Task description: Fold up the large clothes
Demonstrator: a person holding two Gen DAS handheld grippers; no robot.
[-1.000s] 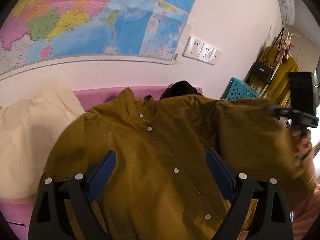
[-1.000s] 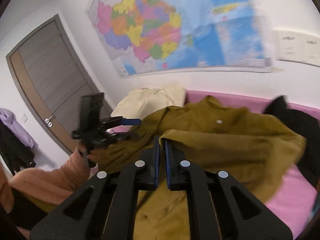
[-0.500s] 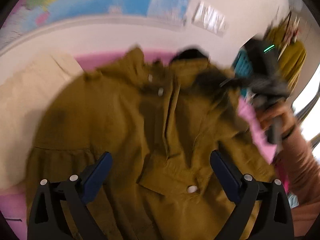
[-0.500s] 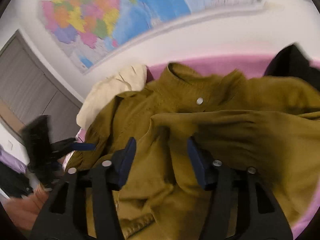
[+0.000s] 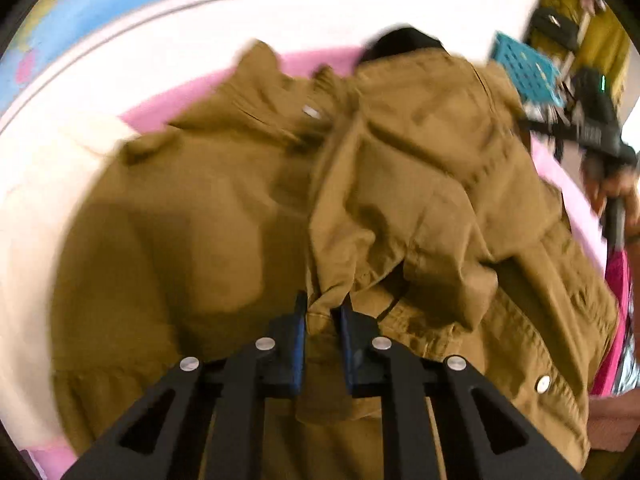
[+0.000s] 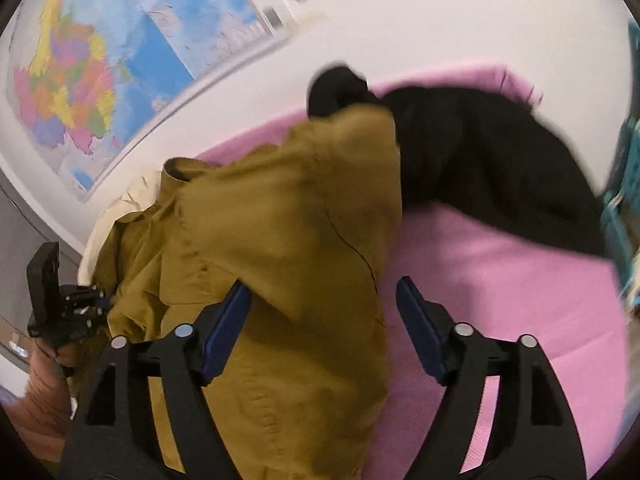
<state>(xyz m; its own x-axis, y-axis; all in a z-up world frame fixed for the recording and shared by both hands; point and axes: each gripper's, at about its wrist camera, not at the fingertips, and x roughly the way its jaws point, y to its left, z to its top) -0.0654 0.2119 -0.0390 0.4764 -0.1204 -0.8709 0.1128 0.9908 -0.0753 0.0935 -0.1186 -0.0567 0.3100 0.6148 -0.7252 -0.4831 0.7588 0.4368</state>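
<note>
The brown jacket (image 5: 248, 216) lies on the pink bed (image 6: 500, 280), with one side folded over its middle. The left tool (image 5: 323, 312) pinches a fold of the jacket tight. The right tool (image 6: 323, 304) is wide open and holds nothing, over the jacket's edge. A black cloth (image 6: 480, 160) lies beside the jacket.

Both wrist views close above jacket (image 5: 420, 184), facing wall

A home bedroom: pink bed (image 6: 500, 288), wall map (image 6: 120, 52), hanging clothes (image 5: 600, 36).
</note>
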